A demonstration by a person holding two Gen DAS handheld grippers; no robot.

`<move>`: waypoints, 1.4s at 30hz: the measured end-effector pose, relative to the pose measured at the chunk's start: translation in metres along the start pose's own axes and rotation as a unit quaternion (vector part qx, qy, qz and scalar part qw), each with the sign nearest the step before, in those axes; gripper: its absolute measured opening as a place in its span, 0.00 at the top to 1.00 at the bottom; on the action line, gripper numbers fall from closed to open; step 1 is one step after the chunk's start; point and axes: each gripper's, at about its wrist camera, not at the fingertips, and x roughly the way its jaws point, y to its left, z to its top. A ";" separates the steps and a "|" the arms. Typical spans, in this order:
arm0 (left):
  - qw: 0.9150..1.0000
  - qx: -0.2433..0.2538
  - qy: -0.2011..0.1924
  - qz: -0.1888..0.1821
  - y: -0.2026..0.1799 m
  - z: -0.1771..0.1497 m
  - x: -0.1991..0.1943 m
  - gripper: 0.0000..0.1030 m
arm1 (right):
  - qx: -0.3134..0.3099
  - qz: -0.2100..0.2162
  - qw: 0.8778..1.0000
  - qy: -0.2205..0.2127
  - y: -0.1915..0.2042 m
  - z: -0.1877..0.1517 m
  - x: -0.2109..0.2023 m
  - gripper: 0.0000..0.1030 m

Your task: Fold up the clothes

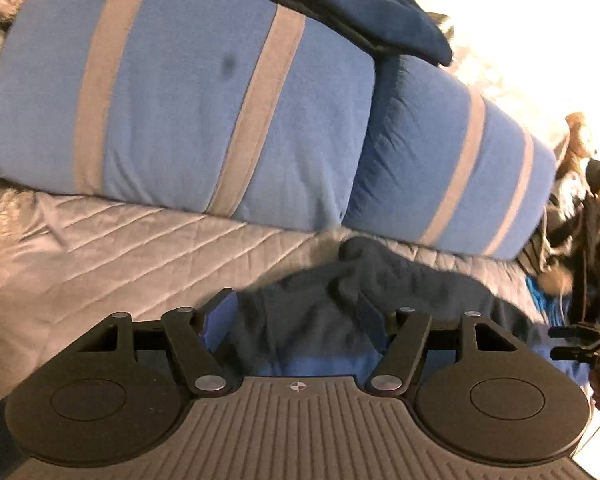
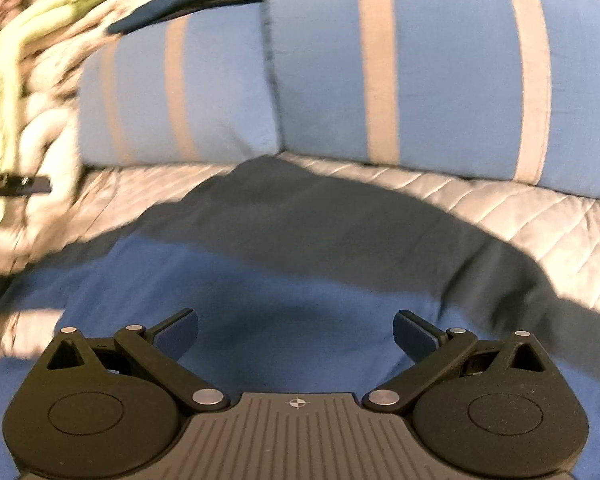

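Both tongs stand released over a blue and dark grey cloth garment (image 2: 260, 280) lying rumpled on the grey quilted bed cover (image 1: 100, 248). The left tongs (image 1: 298, 320) have their fingers apart with bunched cloth lying between them, unpressed. The right tongs (image 2: 296, 334) gape above flat blue fabric. Two blue pillows with grey stripes (image 1: 180, 100) lie behind the garment.

No words, brand names or numbers can be read anywhere here. The only sign is a small round crosshair mark on the ribbed grey plate (image 1: 300, 420) of each gripper body, centred near the plate's forward edge. The same mark shows in the right wrist view.
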 end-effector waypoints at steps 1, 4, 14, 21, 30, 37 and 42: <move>1.000 -0.002 0.004 -0.002 -0.002 0.004 0.010 0.35 | 0.004 -0.003 1.000 -0.003 -0.007 0.010 0.007 0.00; 1.000 -0.003 0.018 -0.012 -0.007 0.015 0.050 0.35 | 0.014 -0.009 1.000 -0.018 -0.027 0.039 0.030 0.00; 0.993 -0.059 0.073 -0.075 -0.006 0.029 0.185 0.35 | 0.091 0.025 0.995 -0.025 -0.074 0.107 0.141 0.00; 0.975 -0.112 0.141 -0.130 -0.005 0.027 0.251 0.35 | 0.174 0.061 0.983 0.026 -0.098 0.118 0.212 0.00; 0.981 -0.083 0.133 -0.111 -0.028 0.030 0.251 0.83 | 0.184 0.112 0.970 0.112 -0.080 0.110 0.250 0.67; 0.985 0.158 -0.063 0.033 -0.089 0.027 0.201 0.60 | -0.072 -0.003 0.990 -0.120 0.007 0.127 0.196 0.56; 0.984 0.151 -0.084 0.032 -0.071 0.021 0.175 0.23 | -0.119 -0.095 0.972 -0.177 0.019 0.117 0.172 0.00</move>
